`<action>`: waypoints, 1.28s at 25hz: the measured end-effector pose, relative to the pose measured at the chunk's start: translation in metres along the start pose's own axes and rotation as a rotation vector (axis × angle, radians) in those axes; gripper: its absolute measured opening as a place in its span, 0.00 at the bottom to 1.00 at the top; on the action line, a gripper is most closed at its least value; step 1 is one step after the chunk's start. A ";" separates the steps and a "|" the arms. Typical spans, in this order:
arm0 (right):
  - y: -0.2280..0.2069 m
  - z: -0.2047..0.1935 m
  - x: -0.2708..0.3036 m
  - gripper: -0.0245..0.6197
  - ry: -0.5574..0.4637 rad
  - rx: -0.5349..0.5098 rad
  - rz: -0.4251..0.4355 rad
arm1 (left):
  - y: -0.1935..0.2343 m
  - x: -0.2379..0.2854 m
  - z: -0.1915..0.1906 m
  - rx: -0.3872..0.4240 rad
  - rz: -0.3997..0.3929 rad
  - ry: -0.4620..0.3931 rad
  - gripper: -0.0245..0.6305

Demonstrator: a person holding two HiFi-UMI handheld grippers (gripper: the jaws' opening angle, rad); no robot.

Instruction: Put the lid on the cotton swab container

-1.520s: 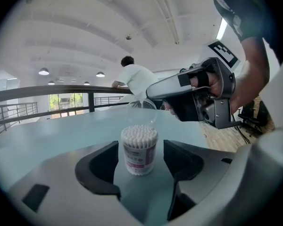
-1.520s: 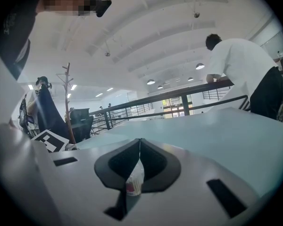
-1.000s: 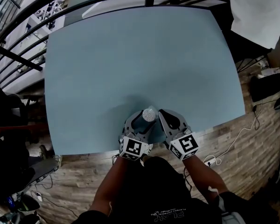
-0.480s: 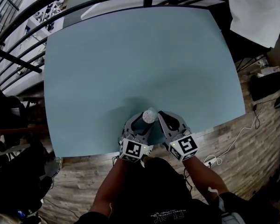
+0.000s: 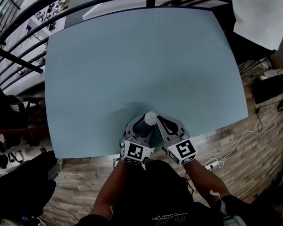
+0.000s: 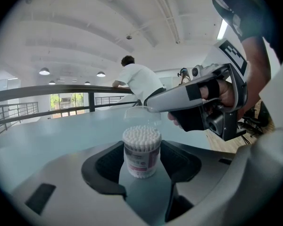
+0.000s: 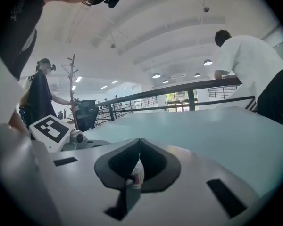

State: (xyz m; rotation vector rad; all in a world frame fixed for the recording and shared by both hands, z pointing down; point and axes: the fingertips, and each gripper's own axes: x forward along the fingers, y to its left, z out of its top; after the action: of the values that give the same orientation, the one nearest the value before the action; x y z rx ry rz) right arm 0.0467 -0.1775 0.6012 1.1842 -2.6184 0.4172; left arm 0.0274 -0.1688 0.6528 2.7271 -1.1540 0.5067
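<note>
While the left gripper (image 5: 141,125) hovered over the near edge of the pale blue table (image 5: 132,55), its jaws, which had just been closing, pressed on both sides of the cotton swab container (image 6: 141,152). The container stood upright between the pads with its swab tips bare. Just to its right, the right gripper (image 5: 158,122) had its jaws pinched together on the clear lid (image 6: 140,115), which hung just above the swabs and was not yet seated.
</note>
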 end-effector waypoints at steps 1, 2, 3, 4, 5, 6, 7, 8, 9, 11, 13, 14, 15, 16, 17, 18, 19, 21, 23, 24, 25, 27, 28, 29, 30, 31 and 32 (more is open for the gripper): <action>0.001 -0.001 0.000 0.07 0.004 -0.004 0.002 | -0.001 0.000 0.001 -0.001 0.000 -0.001 0.43; 0.001 -0.002 0.000 0.07 0.007 -0.005 0.004 | -0.001 0.000 0.001 -0.001 0.000 -0.001 0.42; 0.002 -0.004 0.000 0.07 0.011 -0.005 0.006 | -0.002 0.000 0.001 -0.001 -0.001 0.000 0.43; 0.003 -0.005 0.000 0.07 0.014 -0.007 0.008 | -0.002 0.000 0.001 0.000 -0.001 0.001 0.43; 0.004 -0.006 0.001 0.07 0.018 -0.010 0.010 | -0.003 0.000 0.000 0.001 -0.001 0.001 0.43; 0.004 -0.007 0.001 0.07 0.024 -0.017 0.010 | -0.003 0.000 0.000 0.003 -0.002 0.002 0.42; 0.004 -0.008 0.001 0.07 0.030 -0.024 0.008 | -0.004 0.000 0.001 0.004 -0.002 0.002 0.43; 0.004 -0.008 0.002 0.07 0.036 -0.030 0.005 | -0.004 0.000 0.001 0.005 -0.002 0.002 0.42; 0.003 -0.009 0.002 0.07 0.042 -0.035 0.001 | -0.004 0.000 0.001 0.006 -0.003 0.004 0.42; 0.004 -0.012 0.005 0.07 0.058 -0.039 0.002 | -0.003 -0.001 0.001 0.007 -0.005 0.007 0.42; 0.008 -0.015 0.009 0.07 0.075 -0.036 0.016 | -0.002 -0.002 -0.001 0.006 -0.008 0.006 0.42; 0.009 -0.016 0.010 0.07 0.083 -0.038 0.021 | -0.002 -0.002 -0.001 0.006 -0.008 0.007 0.42; 0.010 -0.017 0.011 0.07 0.090 -0.039 0.023 | -0.002 -0.002 -0.002 0.006 -0.008 0.008 0.42; 0.010 -0.018 0.012 0.07 0.095 -0.038 0.022 | -0.002 -0.002 -0.002 0.007 -0.008 0.010 0.42; 0.009 -0.018 0.012 0.07 0.098 -0.034 0.021 | -0.002 -0.001 -0.003 0.009 -0.007 0.013 0.42; 0.008 -0.019 0.012 0.07 0.100 -0.030 0.019 | -0.003 -0.001 -0.004 0.011 -0.007 0.015 0.42; 0.008 -0.019 0.011 0.07 0.102 -0.027 0.016 | -0.003 0.000 -0.004 0.011 -0.007 0.014 0.42; 0.008 -0.020 0.011 0.07 0.111 -0.031 0.014 | -0.004 -0.001 -0.004 0.006 -0.008 0.007 0.42; 0.010 -0.021 0.011 0.07 0.125 -0.046 0.015 | -0.005 -0.002 -0.004 0.001 -0.009 0.007 0.42; 0.011 -0.022 0.011 0.07 0.134 -0.054 0.016 | -0.005 -0.003 -0.005 0.001 -0.010 0.010 0.42; 0.012 -0.023 0.011 0.07 0.146 -0.065 0.016 | -0.005 -0.004 -0.006 0.001 -0.012 0.013 0.42; 0.016 -0.023 0.013 0.07 0.168 -0.104 0.012 | -0.005 -0.005 -0.005 -0.002 -0.016 0.007 0.42; 0.019 -0.021 0.014 0.07 0.172 -0.129 0.009 | -0.005 -0.006 -0.004 -0.003 -0.017 0.003 0.42; 0.021 -0.019 0.015 0.07 0.173 -0.152 0.004 | -0.004 -0.006 -0.004 -0.005 -0.019 0.001 0.42; 0.022 -0.018 0.016 0.07 0.175 -0.169 0.000 | -0.003 -0.006 -0.004 -0.007 -0.021 0.001 0.42; 0.022 -0.018 0.017 0.07 0.179 -0.179 -0.004 | -0.003 -0.007 -0.004 -0.008 -0.022 0.002 0.42; 0.022 -0.019 0.017 0.07 0.187 -0.183 -0.008 | -0.002 -0.006 -0.004 -0.009 -0.024 0.005 0.42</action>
State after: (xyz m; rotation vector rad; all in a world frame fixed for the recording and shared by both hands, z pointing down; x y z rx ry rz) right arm 0.0207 -0.1693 0.6207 1.0435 -2.4323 0.2658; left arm 0.0240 -0.1617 0.6546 2.7268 -1.1181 0.5029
